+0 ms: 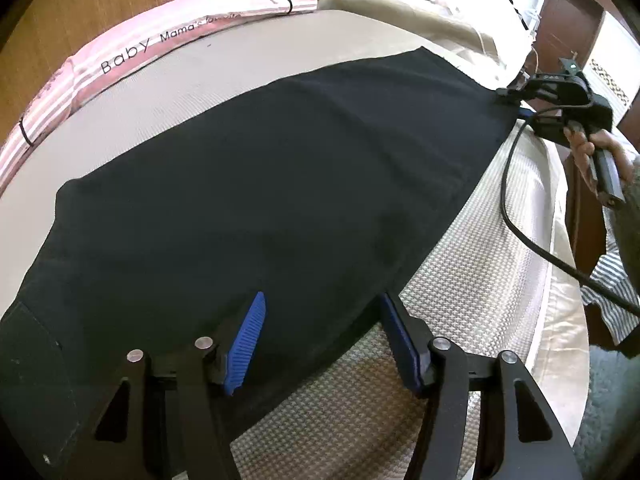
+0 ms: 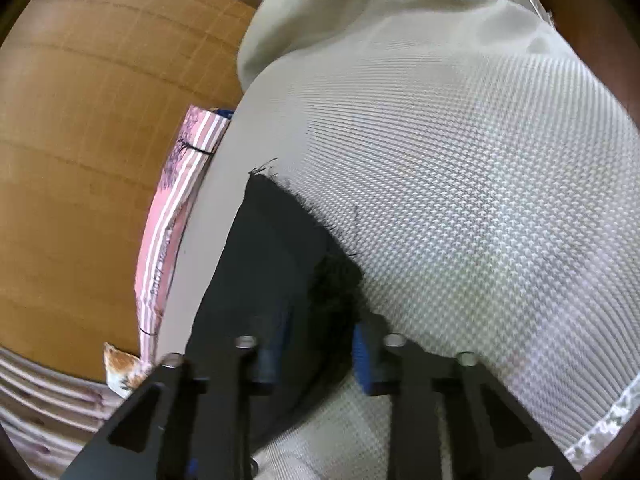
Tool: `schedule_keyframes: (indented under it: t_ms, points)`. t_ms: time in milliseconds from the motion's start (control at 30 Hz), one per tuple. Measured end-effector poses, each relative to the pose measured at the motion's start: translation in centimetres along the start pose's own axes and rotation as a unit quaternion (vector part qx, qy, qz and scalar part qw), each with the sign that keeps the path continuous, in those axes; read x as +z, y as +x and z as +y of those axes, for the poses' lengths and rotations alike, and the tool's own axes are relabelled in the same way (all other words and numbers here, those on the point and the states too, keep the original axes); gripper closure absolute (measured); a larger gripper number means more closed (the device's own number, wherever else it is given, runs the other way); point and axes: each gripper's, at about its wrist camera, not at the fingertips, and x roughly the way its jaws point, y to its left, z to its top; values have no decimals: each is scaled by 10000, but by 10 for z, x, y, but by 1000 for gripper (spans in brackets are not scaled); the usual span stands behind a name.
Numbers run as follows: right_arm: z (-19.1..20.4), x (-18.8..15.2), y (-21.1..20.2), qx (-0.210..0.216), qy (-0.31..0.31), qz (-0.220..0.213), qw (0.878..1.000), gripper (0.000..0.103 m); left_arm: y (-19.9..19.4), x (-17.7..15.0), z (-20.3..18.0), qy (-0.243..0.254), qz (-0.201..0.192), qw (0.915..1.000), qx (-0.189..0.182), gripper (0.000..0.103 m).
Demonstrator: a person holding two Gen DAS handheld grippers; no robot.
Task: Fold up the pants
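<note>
Dark navy pants (image 1: 280, 184) lie flat and lengthwise on a beige textured bed cover (image 1: 472, 280). My left gripper (image 1: 320, 308) is open, its blue fingers (image 1: 250, 336) straddling the near edge of the pants close to the waist end. My right gripper (image 1: 508, 96) shows at the far right of the left wrist view, held by a hand, at the pants' far hem corner. In the right wrist view my right gripper (image 2: 320, 344) has its jaws apart around the frayed hem of the pants (image 2: 280, 264); the fabric sits between the pads.
A pink striped pillow (image 1: 120, 60) printed "Baby" lies along the far edge by a wooden headboard (image 2: 100, 140). A beige blanket (image 1: 420, 16) is bunched at the far end. A black cable (image 1: 520, 216) trails from the right gripper over the bed's edge.
</note>
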Motion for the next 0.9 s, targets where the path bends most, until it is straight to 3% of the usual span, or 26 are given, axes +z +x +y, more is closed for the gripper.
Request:
schedule_keyframes:
  t_ms: [233,400,533,767,900]
  points:
    - [8,-2,-2,137,263,65,9995,93,-2,0,7,-219,-46,9997,-83,39]
    - [68,-11,5,668,-113,322,9972,94,-26,-2,44,-1005,-385,9942,-11,39]
    - [128,-33,32,1080,-484,786,9899,94,-53,-14,79,-1616,-717,9841,193,39]
    - [231,-114,104,1412,-1385,1869,9623,94,-99,-52,127,-2433,-1153,9620,455,39]
    - [274,-190,141,1439,-2048,2672,9306,94,-110,-74,141,-2793,-1211,9514,462,39]
